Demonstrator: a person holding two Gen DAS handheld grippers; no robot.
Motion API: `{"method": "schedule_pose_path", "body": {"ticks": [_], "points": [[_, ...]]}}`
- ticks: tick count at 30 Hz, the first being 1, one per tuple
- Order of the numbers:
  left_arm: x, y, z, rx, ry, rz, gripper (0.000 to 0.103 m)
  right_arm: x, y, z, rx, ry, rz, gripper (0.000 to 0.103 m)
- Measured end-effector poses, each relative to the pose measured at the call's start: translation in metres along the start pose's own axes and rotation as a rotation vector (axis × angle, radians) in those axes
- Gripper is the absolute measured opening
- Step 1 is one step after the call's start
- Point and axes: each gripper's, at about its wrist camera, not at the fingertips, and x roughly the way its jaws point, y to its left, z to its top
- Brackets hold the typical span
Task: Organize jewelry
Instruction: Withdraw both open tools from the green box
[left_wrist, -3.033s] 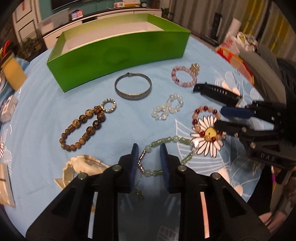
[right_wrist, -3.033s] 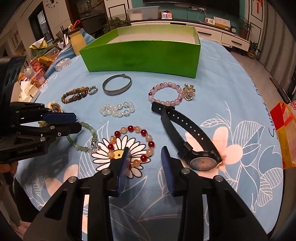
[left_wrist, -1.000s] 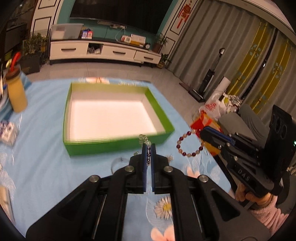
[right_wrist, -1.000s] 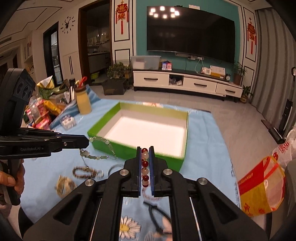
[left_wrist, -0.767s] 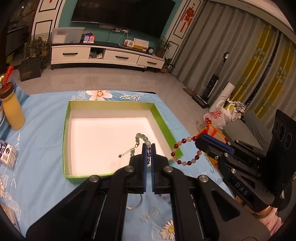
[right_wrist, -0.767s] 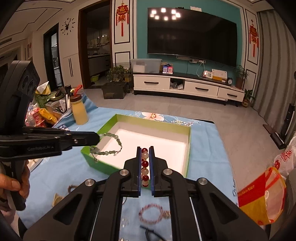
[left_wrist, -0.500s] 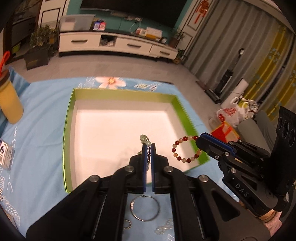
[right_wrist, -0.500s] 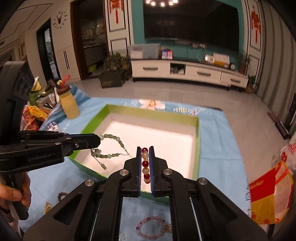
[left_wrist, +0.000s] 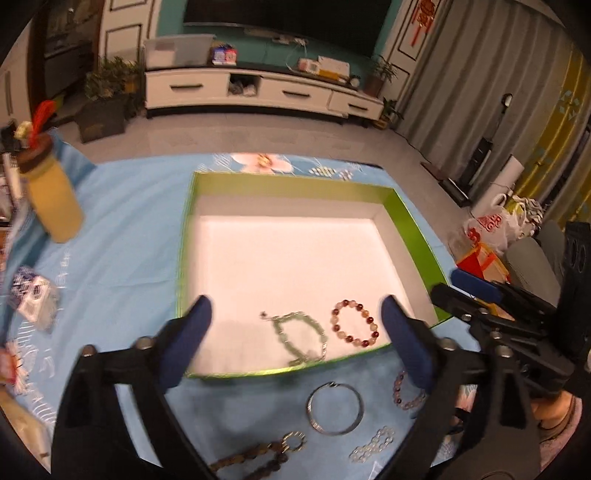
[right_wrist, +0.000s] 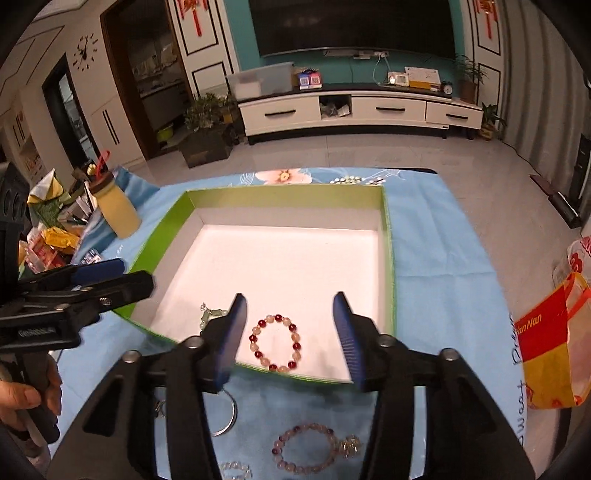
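Bracelets (left_wrist: 354, 328), two, lie in one box (left_wrist: 295, 187).

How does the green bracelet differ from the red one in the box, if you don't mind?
The green bracelet has small pale green beads and a chain tail; the red bracelet has larger red and cream beads. The green one lies in a loose, uneven loop; the red one forms a neat circle. Both rest on the box floor, ungripped.
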Motion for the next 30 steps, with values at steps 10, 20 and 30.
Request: {"method": "schedule_pose_path", "body": {"ticks": [10, 20, 30], "points": [[-0.076, 0.029, -0.05, -0.039, -0.041, 0.071, 0.101, -0.073, -0.001, -0.041, 0.02, -0.057, 0.002, 0.079], [-0.112, 0.051, -0.114, -0.129, -0.01, 0.105, 0.101, -0.113, 0.007, -0.078, 0.017, -0.04, 0.009, 0.093], [-0.119, 0.061, -0.167, -0.17, 0.079, 0.107, 0.101, -0.11, 0.009, -0.125, 0.003, 0.078, 0.039, 0.099]]}}
